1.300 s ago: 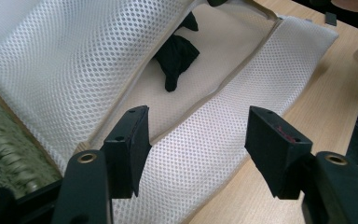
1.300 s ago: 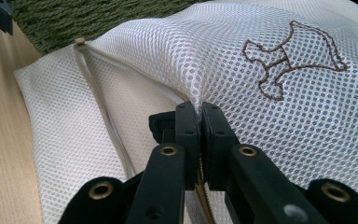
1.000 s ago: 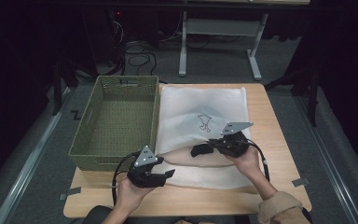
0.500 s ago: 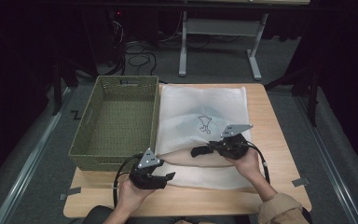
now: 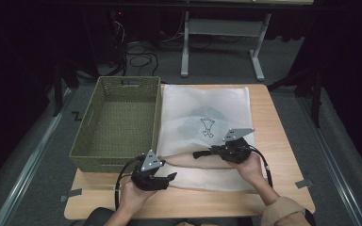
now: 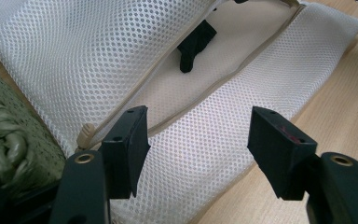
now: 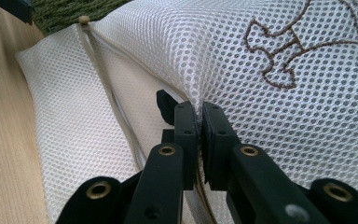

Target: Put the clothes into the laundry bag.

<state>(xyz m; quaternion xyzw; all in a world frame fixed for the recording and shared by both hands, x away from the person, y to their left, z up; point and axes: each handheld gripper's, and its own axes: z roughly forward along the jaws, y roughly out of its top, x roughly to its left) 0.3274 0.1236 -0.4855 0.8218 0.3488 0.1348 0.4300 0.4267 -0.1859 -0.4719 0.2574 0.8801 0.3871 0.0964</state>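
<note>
A white mesh bag (image 5: 202, 110) with a brown embroidered mark lies flat on the wooden table (image 5: 283, 122), its zip opening toward the near edge. My right gripper (image 5: 199, 153) is shut on the upper edge of that opening (image 7: 199, 116), and the mesh is pinched between its pads and lifted a little. One of its jaw tips shows inside the opening (image 6: 195, 45). My left gripper (image 5: 170, 178) stands open just over the bag's lower flap (image 6: 198, 135), close to the zip's end bead (image 6: 86, 135), with nothing between its pads.
An empty green woven basket (image 5: 82, 141) stands against the bag's left side, right next to my left gripper (image 6: 9, 154). Bare table runs along the front edge and to the right of the bag. A metal stand and cables sit on the floor beyond.
</note>
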